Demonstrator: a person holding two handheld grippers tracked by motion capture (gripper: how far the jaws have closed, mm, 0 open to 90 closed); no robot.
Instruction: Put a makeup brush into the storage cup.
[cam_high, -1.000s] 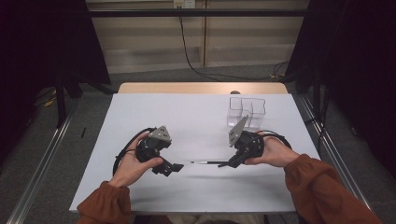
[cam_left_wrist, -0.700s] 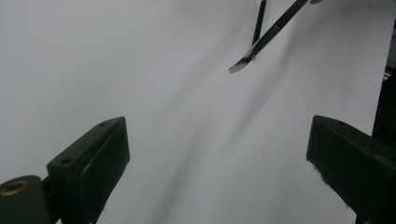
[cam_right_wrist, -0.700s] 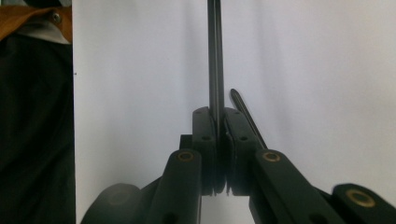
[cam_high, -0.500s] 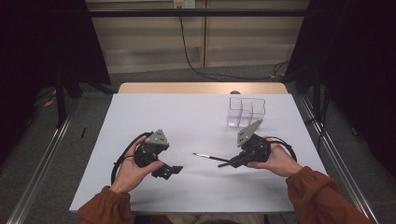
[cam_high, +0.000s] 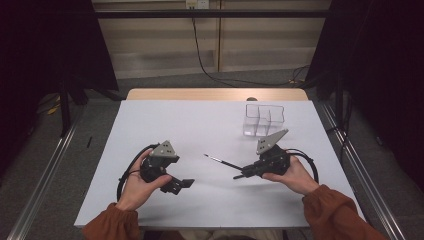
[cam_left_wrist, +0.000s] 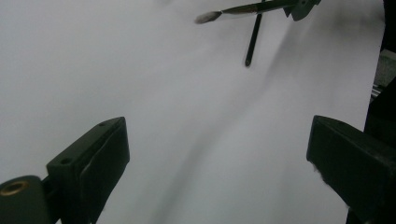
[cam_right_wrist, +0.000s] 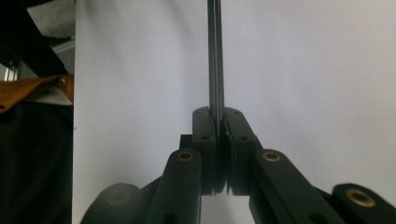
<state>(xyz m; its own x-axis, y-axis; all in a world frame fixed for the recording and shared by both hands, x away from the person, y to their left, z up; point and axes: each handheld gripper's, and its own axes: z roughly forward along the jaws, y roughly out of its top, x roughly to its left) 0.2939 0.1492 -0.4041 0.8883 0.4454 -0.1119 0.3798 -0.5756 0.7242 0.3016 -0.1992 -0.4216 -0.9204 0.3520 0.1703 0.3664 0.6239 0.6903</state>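
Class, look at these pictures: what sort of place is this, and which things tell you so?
Probably a lab or studio recording bench. A white-covered table stands between dark curtains, and a person's hands work two handheld grippers: the left gripper open, the right gripper clamping a thin brush.

A table (cam_high: 150, 125) with a white top stands on a grey floor (cam_high: 100, 107); a strip of bare wood shows along its far edge. A clear plastic organiser (cam_high: 264, 119) with several compartments, apparently empty, stands directly on the white surface near the far right corner, just short of the wooden strip
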